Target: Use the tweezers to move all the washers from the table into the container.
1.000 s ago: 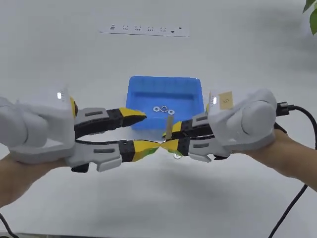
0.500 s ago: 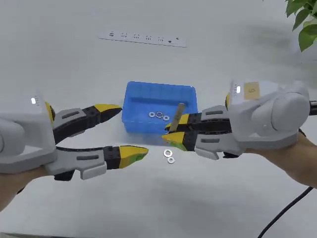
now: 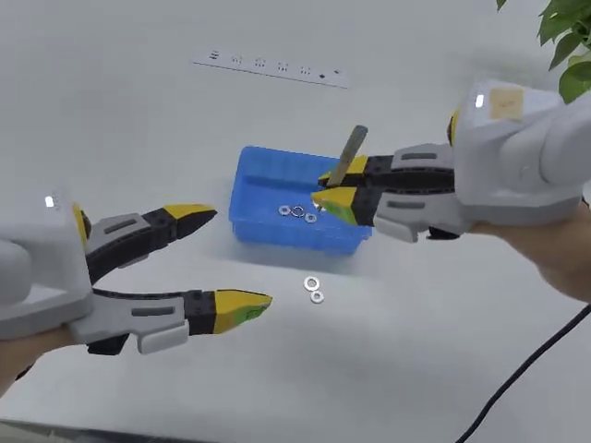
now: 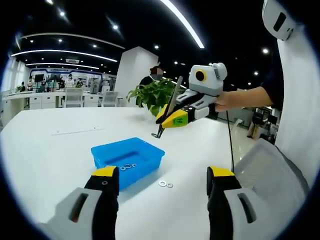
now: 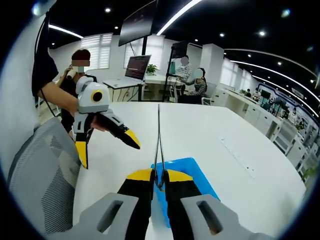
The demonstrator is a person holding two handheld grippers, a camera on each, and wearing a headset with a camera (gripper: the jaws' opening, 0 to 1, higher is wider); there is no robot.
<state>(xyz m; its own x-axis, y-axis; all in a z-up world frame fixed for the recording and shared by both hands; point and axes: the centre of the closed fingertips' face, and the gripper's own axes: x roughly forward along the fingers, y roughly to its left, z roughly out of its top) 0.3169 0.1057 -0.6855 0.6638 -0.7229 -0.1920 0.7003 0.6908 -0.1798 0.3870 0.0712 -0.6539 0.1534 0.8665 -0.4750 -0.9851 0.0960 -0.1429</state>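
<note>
Right claw (image 3: 321, 189) clamps tweezers (image 3: 351, 152); left claw (image 3: 240, 257) gapes wide. If the tweezers twist in that grip, they could flick washers (image 3: 312, 283) across the worktop (image 3: 416, 351).

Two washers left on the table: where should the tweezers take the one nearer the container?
Pinch the washer across its ring, one tweezers tip through the hole, one outside, on the side toward the container, away from the other washer. Come steeply from above: it lies flat on the table.

right tongs (image 3: 323, 189) grip tweezers (image 3: 350, 154) | two washers (image 3: 314, 288) beside container (image 3: 277, 158)
</note>
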